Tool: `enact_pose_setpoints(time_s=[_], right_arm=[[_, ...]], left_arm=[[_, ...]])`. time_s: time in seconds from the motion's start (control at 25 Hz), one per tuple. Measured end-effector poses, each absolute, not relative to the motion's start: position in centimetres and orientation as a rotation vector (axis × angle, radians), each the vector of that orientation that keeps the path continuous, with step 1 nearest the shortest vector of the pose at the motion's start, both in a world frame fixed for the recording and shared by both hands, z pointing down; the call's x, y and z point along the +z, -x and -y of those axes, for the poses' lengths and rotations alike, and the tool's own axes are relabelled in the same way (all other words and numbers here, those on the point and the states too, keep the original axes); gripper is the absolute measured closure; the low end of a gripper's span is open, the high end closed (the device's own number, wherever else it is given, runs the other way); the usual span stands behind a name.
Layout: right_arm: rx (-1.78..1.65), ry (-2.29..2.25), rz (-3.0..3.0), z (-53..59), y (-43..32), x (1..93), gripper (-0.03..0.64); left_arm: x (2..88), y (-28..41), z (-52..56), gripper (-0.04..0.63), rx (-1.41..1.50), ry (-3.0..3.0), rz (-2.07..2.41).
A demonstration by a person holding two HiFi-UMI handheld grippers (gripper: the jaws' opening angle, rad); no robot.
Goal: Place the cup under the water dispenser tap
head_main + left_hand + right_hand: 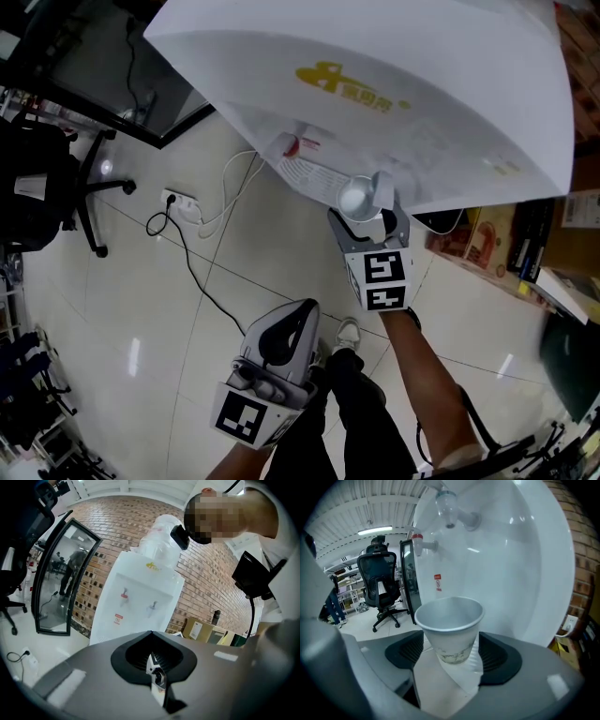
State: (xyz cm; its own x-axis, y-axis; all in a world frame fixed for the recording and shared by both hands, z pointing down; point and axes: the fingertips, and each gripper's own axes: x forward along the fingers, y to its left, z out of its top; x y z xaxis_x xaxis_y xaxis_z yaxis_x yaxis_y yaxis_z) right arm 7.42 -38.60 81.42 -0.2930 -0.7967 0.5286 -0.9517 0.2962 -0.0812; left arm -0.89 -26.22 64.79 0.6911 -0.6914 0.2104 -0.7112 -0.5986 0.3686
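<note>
A white paper cup [450, 625] stands upright between the jaws of my right gripper [450, 646], below the clear tap [450, 510] of the white water dispenser [520, 559]. A red tap [419, 543] sticks out to its left. The pads flank the cup without visibly pressing on it. From the head view I look down into the cup [356, 197] at the right gripper [367, 211], under the dispenser's top [375, 84]. My left gripper [281, 342] hangs lower and nearer, shut and empty, its jaws [151, 634] pointing at the dispenser [136, 606].
A black office chair [56, 187] stands on the tiled floor at left. A power strip with trailing cables [183, 204] lies beside the dispenser. Cardboard boxes [497, 244] sit to its right. A glass door panel [61, 583] leans left of the dispenser.
</note>
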Motion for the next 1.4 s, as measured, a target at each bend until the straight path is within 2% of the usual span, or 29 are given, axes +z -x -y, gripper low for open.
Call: enact_pose_setpoints(time_s=[0.4,0.92,1.4], right_arm=[[0.561,-1.591,2.159,35.9,-8.2,78.8,0.252],[0.493,-1.545,2.235,29.2,-5.3,66.5,0.257],[0.319,-1.536,2.389,22.0,-1.4,50.1,0.471]], left_arm=[[63.0,0.9,25.6,0.607,0.048,-2.5,1.048],[55.3,2.1,22.7,0.607,-0.002,-2.557,1.04],[45.5,4.3,19.5,0.607,-0.058,-2.605,1.057]])
